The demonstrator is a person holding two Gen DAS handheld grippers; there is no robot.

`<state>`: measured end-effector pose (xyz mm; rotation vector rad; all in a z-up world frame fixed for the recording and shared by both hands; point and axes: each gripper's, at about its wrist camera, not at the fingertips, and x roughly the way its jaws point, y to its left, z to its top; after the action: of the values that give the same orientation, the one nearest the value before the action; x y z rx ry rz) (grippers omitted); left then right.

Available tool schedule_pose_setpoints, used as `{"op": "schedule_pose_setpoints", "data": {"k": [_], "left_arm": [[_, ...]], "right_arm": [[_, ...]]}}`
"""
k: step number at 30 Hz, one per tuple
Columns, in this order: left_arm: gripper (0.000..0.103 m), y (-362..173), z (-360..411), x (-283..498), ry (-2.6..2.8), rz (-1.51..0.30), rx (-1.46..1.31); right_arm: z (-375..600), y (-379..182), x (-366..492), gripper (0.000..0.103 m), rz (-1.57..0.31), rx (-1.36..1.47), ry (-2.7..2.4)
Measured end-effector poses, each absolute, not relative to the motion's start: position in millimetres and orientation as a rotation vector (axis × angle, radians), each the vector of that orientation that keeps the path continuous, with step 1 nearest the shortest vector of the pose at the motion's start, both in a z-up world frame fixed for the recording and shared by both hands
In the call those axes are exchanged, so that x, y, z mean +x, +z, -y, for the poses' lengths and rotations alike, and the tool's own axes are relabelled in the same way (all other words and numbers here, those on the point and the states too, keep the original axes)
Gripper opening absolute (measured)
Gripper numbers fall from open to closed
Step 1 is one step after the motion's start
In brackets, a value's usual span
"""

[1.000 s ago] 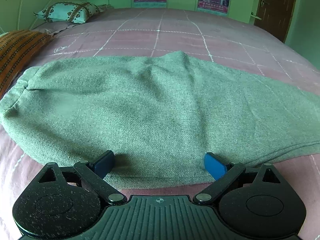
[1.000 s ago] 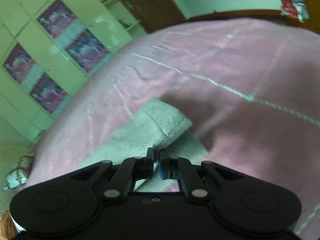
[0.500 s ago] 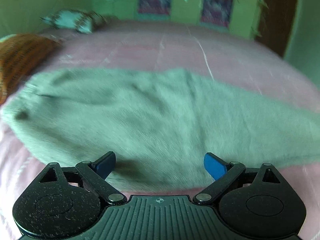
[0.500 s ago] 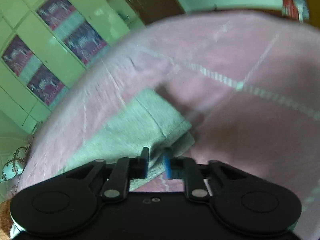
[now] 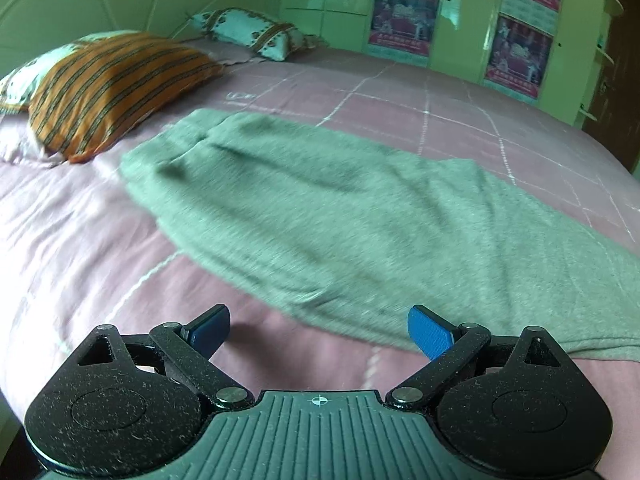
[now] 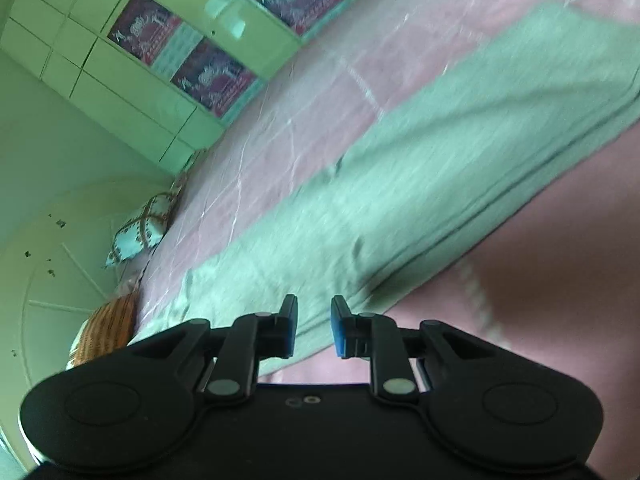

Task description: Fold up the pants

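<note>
The grey-green pants (image 5: 360,216) lie flat on the pink bedspread of the bed (image 5: 80,240), stretched long across its middle, already doubled leg on leg, with layered edges showing along the side nearest the right wrist camera (image 6: 440,184). One end of the pants reaches toward the head of the bed, just beside an orange striped pillow (image 5: 116,84); a patterned white pillow (image 5: 256,34) sits farther back at the head edge, well apart from the cloth.

The left gripper (image 5: 319,330) hangs over the near edge of the bed with its fingers (image 5: 430,332) spread wide apart and nothing between them; the near hem of the pants lies just ahead of the blue pad on the right side of that view.

The right gripper (image 6: 314,328) points along the length of the pants, its fingers (image 6: 339,328) a narrow gap apart, no cloth pinched between them; the fabric lies below and ahead of the tips.

Green cabinet doors with posters (image 5: 404,16) stand beyond the far edge of the bed.
</note>
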<state>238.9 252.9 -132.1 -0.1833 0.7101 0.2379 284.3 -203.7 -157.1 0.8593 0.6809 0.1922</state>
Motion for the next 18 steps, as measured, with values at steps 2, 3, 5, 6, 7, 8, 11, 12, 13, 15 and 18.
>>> {"op": "schedule_pose_setpoints", "data": {"k": [2,3,5,6,7,8,11,12,13,15,18], "left_arm": [[0.095,-135,-257,238,0.237,-0.706,-0.195],[0.095,-136,-258,236,0.236,-0.703,-0.2],[0.095,-137,-259,236,0.231,-0.701,-0.206],[0.095,-137,-259,236,0.228,-0.698,-0.21],[0.095,-137,-260,235,0.226,-0.696,-0.214],[0.095,-137,-261,235,0.224,-0.693,-0.217],[0.095,-138,-264,234,0.224,-0.684,-0.224],[0.095,-139,-265,233,0.227,-0.683,-0.227],[0.095,-141,-267,233,0.232,-0.684,-0.232],[0.095,-140,-269,232,0.238,-0.678,-0.244],[0.095,-141,-272,231,0.241,-0.67,-0.258]], "right_arm": [[204,-160,289,0.012,-0.707,0.888,0.201],[201,-161,290,0.012,-0.708,0.888,0.201],[196,-161,292,0.012,-0.724,0.88,0.197],[196,-163,296,0.011,-0.733,0.9,0.193],[195,-166,297,0.011,-0.742,0.922,0.188],[195,-167,300,0.012,-0.746,0.944,0.188],[190,-169,297,0.015,-0.744,0.953,0.18],[187,-168,298,0.015,-0.744,0.946,0.183],[183,-168,301,0.013,-0.745,0.938,0.184],[181,-167,299,0.0,-0.747,0.915,0.165],[179,-153,283,0.0,-0.684,0.87,0.19]]}}
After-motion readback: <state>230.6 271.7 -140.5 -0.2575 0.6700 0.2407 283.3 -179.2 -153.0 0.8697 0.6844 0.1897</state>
